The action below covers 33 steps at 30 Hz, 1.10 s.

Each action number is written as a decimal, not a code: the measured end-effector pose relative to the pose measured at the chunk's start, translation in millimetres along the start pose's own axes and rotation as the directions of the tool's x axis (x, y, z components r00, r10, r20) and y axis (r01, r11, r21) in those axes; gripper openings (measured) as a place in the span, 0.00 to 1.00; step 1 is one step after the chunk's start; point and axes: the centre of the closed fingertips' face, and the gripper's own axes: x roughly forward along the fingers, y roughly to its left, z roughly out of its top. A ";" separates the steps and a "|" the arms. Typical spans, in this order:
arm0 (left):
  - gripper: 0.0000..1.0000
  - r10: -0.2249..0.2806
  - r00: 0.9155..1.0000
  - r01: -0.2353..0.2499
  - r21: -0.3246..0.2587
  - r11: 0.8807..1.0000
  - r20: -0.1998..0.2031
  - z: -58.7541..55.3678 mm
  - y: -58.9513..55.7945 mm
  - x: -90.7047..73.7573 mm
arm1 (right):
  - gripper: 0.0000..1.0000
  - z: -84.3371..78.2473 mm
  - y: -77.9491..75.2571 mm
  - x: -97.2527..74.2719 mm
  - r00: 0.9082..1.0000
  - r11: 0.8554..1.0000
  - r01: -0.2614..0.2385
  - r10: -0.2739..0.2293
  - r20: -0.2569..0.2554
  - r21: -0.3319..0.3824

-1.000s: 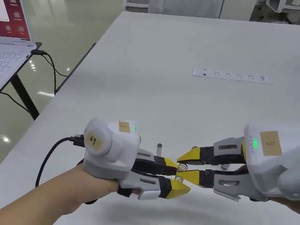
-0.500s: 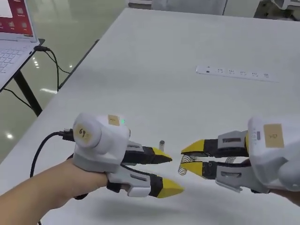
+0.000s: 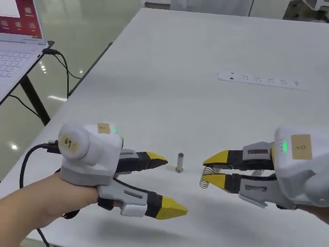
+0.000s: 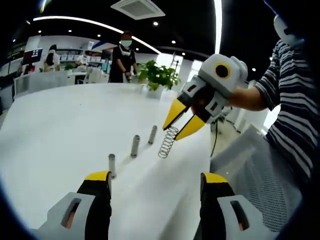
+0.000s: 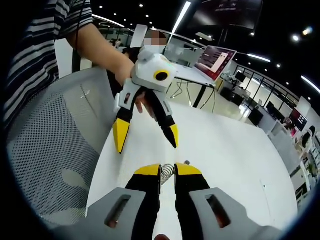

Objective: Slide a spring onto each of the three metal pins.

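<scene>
My right gripper (image 3: 209, 170) is shut on a small steel spring (image 3: 205, 178), which hangs from its yellow tips just right of an upright metal pin (image 3: 180, 162). In the left gripper view the spring (image 4: 169, 141) dangles from the right gripper (image 4: 182, 120) above a row of three pins (image 4: 135, 145) standing on the white table. My left gripper (image 3: 168, 185) is open and holds nothing, a short way left of the pin. In the right gripper view the spring (image 5: 167, 173) sits between the right gripper's (image 5: 168, 171) yellow tips, with the open left gripper (image 5: 145, 131) facing it.
A white power strip (image 3: 263, 81) lies far back on the white table (image 3: 169, 92). A laptop (image 3: 15, 36) stands on a side desk at left, and a black cable (image 3: 31, 154) trails from the left gripper. A grey mesh chair (image 5: 55, 150) is beside the person.
The left gripper has opened wide and drawn back to the left, away from the spring. The right gripper keeps the spring and has lowered slightly beside the pin.
</scene>
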 end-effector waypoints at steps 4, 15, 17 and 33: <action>0.79 0.024 1.000 -0.024 -0.007 1.000 0.007 -1.2 4.0 -6.4 | 0.07 -0.7 -0.3 0.6 1.000 1.000 0.000 0.000 -0.005 -0.002; 0.98 0.054 0.999 -0.054 -0.007 0.999 0.007 -5.1 8.6 -21.3 | 0.07 -0.2 -3.4 4.6 1.000 1.000 0.004 -0.004 -0.010 -0.004; 0.98 0.062 0.998 -0.062 -0.008 0.998 0.010 -5.2 10.2 -23.8 | 0.07 0.4 -4.2 5.5 1.000 1.000 0.006 -0.006 -0.011 -0.006; 0.98 0.095 0.995 -0.095 -0.029 0.995 0.023 -6.4 14.0 -33.4 | 0.07 11.3 -30.9 20.2 0.998 0.998 0.054 -0.055 0.024 0.038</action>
